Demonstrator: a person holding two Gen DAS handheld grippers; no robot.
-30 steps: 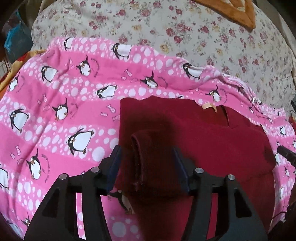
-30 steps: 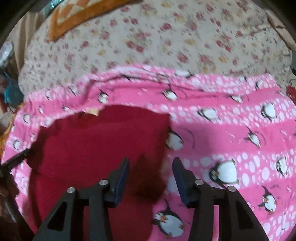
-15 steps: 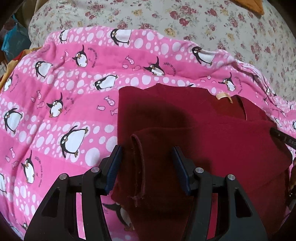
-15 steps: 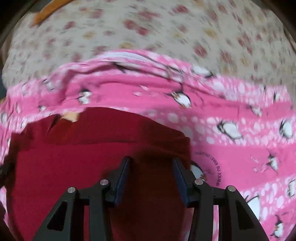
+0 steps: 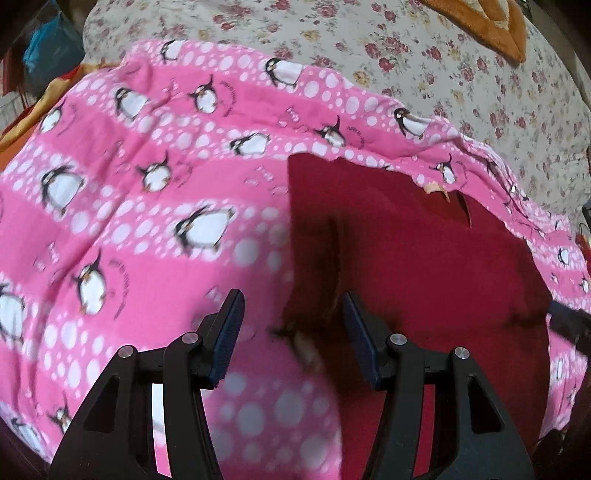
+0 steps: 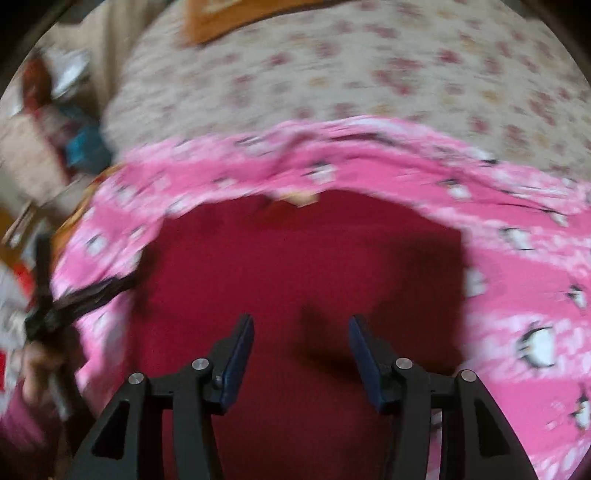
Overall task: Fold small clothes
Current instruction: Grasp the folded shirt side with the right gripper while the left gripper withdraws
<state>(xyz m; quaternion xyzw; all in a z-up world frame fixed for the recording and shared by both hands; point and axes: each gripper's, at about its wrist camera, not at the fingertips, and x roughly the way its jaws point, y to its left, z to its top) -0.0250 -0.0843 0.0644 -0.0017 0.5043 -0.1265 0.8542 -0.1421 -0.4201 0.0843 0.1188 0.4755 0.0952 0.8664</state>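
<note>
A small dark red garment lies flat on a pink penguin-print sheet, with a tan neck label at its far edge. My left gripper is open and empty at the garment's left edge. In the right wrist view the garment fills the middle. My right gripper is open and empty above the garment's near part. The left gripper shows at the left of that view, blurred.
A cream floral bedspread lies beyond the pink sheet, with an orange cloth at the far right. Blue and other clutter sits off the bed's far left. The right wrist view is motion-blurred.
My left gripper has let go of the folded sleeve and moved left to the garment's edge. My right gripper has moved left over the garment. The sleeves now lie folded in.
</note>
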